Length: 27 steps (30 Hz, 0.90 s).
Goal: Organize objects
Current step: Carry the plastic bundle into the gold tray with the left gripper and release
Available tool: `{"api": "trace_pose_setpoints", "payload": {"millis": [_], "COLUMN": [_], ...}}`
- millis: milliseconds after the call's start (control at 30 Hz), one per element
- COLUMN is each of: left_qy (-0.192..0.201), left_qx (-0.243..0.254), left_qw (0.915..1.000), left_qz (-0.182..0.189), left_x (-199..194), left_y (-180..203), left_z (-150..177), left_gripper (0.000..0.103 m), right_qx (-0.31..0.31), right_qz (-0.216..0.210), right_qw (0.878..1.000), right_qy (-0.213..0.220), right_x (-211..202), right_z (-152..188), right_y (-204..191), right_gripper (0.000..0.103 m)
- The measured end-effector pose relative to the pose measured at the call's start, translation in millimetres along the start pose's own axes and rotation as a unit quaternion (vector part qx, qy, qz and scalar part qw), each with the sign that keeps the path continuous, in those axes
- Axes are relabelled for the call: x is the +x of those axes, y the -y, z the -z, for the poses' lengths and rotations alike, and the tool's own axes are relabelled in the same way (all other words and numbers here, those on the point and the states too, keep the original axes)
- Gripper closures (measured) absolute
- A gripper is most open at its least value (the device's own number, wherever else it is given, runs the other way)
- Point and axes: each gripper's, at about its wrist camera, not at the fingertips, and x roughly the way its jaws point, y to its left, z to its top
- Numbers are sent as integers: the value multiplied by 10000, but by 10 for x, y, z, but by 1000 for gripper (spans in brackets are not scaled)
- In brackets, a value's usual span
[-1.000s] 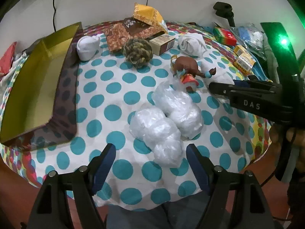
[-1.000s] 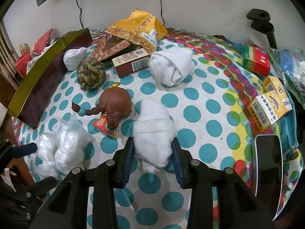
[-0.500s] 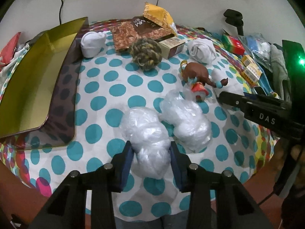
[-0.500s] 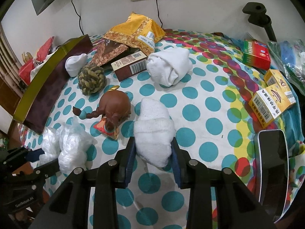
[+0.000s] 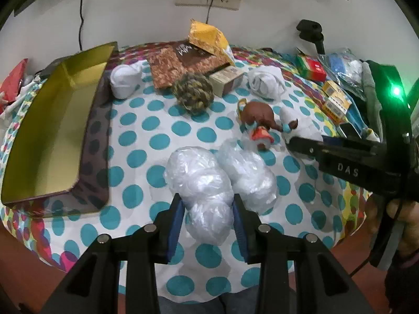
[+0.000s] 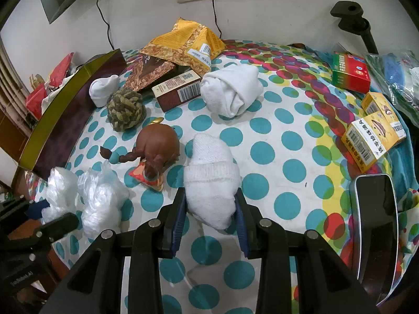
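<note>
With the gold tray (image 5: 47, 130) at ten o'clock holding nothing, the left gripper (image 5: 208, 216) is pinching a plastic-wrap bundle (image 5: 201, 183) while the right gripper (image 6: 210, 209) is pinching a rolled white sock (image 6: 210, 183).

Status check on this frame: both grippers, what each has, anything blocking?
Left gripper shut on plastic bag bundle. Right gripper shut on white sock roll. Gold tray open; second bag bundle touching the held one.

Both views look forward and down from close above the near edge of the dotted table (image 5: 146, 136), the left from the tray (image 5: 47, 130) side, the right from the phone (image 6: 374, 225) side, sharing the brown doll (image 5: 258, 115) and plastic bundles (image 6: 86, 198).
</note>
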Motion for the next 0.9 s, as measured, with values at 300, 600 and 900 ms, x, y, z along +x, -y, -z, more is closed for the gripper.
{"api": "trace_pose_setpoints", "payload": {"millis": [300,600,900], "left_qy": [246,591,646], "left_qx": [-58,-345,-583], "left_qw": [9994,9962,9922], "left_qz": [-222,-544,-893], "left_x": [-152,-359,-381], "left_y": [-167,-593,-1185], "left_z": [-137,-447,-830], "left_gripper": [67,67,67], "right_qx": [19,55,69], "right_qz": [-8,-5,-6], "right_qw": [10000,10000,10000], "right_qy": [4,15,20], "right_x": [1,11,17], "right_z": [6,1,5], "right_y": [7,12,18], "right_gripper": [70,70,70]}}
